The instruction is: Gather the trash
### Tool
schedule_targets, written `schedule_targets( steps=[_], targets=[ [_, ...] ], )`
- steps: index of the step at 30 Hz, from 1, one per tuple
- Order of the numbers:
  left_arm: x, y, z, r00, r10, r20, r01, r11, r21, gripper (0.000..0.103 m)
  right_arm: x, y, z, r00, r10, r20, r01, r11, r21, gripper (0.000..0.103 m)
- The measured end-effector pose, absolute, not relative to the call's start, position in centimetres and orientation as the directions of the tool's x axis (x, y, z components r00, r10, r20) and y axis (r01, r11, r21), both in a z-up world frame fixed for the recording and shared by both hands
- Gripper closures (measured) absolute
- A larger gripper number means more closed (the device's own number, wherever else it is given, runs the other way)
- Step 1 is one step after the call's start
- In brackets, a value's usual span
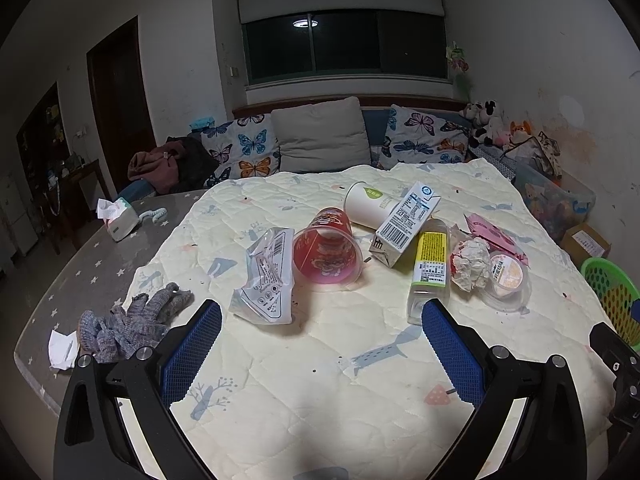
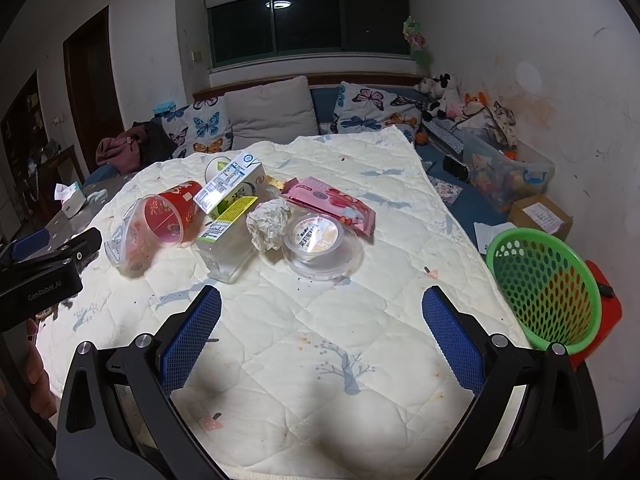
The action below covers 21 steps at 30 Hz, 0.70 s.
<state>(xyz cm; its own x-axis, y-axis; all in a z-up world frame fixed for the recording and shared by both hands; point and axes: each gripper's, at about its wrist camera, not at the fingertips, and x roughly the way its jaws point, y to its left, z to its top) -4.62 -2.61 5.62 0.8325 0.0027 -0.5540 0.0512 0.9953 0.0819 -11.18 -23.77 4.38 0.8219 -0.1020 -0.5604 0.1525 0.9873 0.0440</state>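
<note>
Left gripper point(image 1: 322, 334): blue-padded fingers point(image 1: 192, 352) spread wide, nothing between them, held above the bare quilted cover point(image 1: 320, 380) on the worktop. Right gripper point(image 2: 322, 332): fingers point(image 2: 454, 344) equally wide apart, empty, over the near part of the same cover. Trash lies in a loose cluster ahead of both — from the left wrist view: a clear plastic bag point(image 1: 266, 276) flat on the cover, touching a red plastic cup point(image 1: 326, 250) tipped on its side with its mouth toward the camera; behind it a white paper cup point(image 1: 366, 204) also on its side; a milk carton point(image 1: 404, 222) leaning across that cup and a clear bottle with yellow label point(image 1: 430, 270); just right of the bottle a crumpled paper ball point(image 1: 472, 262), a small sealed jelly cup point(image 1: 506, 276) and a pink wrapper point(image 1: 490, 232). Grey knit gloves point(image 1: 128, 320) rest at the cover's left edge, near the left fingers. Green perforated basket point(image 2: 544, 284) stands off the worktop's right edge — well apart from the cluster.
</note>
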Motion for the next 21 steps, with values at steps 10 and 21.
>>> schedule_targets(
  steps=[10,21],
  targets=[
    [-4.4,-2.6,5.6,0.831,0.005,-0.557,0.051,0.995,0.085,0.006,-11.0,-23.6,4.3,0.820,-0.103,-0.564,0.152,0.988,0.040,0.004],
    [-2.9,-2.7,5.1,0.822,0.016,-0.569,0.049,0.994,0.099,0.006,-9.3,-24.4,3.8,0.807,-0.101,-0.582,0.150,0.988,0.036,0.004]
  ],
)
